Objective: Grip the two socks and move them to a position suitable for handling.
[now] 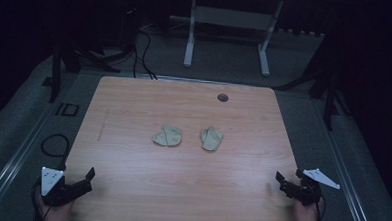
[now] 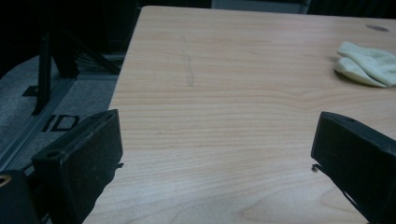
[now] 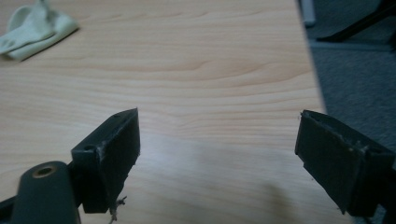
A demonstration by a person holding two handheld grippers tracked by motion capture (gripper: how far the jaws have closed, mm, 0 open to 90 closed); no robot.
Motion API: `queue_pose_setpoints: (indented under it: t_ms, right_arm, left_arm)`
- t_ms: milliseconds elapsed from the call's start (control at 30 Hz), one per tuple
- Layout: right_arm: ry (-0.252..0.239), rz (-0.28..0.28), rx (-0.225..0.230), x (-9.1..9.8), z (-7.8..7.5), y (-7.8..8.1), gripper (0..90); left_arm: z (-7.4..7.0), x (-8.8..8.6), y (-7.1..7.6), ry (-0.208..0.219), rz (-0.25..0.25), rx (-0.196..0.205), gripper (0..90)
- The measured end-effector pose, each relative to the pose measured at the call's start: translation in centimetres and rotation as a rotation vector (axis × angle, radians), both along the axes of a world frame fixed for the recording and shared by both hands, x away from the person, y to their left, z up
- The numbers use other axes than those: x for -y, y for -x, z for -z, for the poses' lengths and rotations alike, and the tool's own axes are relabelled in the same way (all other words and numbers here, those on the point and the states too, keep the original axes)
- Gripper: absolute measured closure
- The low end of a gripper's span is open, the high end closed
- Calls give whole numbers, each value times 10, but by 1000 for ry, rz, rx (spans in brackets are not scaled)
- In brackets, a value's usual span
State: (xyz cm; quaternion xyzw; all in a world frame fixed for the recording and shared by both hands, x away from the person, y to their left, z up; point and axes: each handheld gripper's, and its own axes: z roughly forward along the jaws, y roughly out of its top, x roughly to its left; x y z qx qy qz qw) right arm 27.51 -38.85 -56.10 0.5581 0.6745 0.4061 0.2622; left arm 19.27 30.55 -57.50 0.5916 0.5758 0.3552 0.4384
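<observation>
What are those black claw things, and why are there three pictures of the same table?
The black claws are grippers, a bit like big tongs. A person holds one in each hand and squeezes them to pick things up. In the picture from above, you can see the left gripper and the right gripper at the near corners of the wooden table.

The other two pictures come from small cameras riding on the grippers, so you look out between their two black jaws. The left gripper and the right gripper both have their jaws wide apart with nothing between them.

In the middle of the table lie two crumpled pale socks: the left sock and the right sock. Neither one is being touched. Near the far edge there is a small round dark cap set in the tabletop.
</observation>
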Motion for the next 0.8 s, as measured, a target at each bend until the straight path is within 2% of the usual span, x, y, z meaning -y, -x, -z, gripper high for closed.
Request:
queue_pose_setpoints:
  t_ms: [100,167,233,300,333,367,400,433,500,633,667,733,800]
  right_arm:
    - [10,-50,-31,-9,-2,-3,140]
    - [28,-69,-27,-16,-2,-5,139]
    - [42,-99,-33,-23,-3,-9,137]
    - [60,-128,-33,-31,-5,-11,139]
    - [60,-128,-33,-31,-5,-11,139]
    - [69,-143,-32,-39,-8,-14,142]
    - [63,-151,-30,-43,-9,-15,143]
    - [54,-164,-35,-47,-11,-16,143]
    - [55,-182,-38,-55,-13,-19,143]
    - [50,-237,-50,-73,-20,-28,137]
    - [40,-242,-45,-77,-22,-30,137]
    - [28,-241,-41,-85,-26,-36,131]
    - [26,-228,-25,-93,-29,-40,131]
  left_arm:
    - [-1,4,0,-3,-5,-1,22]
    - [-2,5,0,6,7,3,22]
    - [-3,8,-1,-32,29,2,22]
    - [-3,11,-3,-31,38,-24,22]
    - [-3,11,-3,-31,38,-24,22]
    - [-2,11,-4,-6,55,-36,22]
    - [-2,11,-4,-6,55,-36,23]
    - [-1,11,-4,17,75,-18,46]
    - [-1,10,-5,57,108,-12,55]
    - [0,13,-4,32,89,-47,59]
    - [0,13,-4,36,81,-47,59]
    - [-2,14,-3,82,92,-59,59]
    - [-2,14,-3,86,94,-71,58]
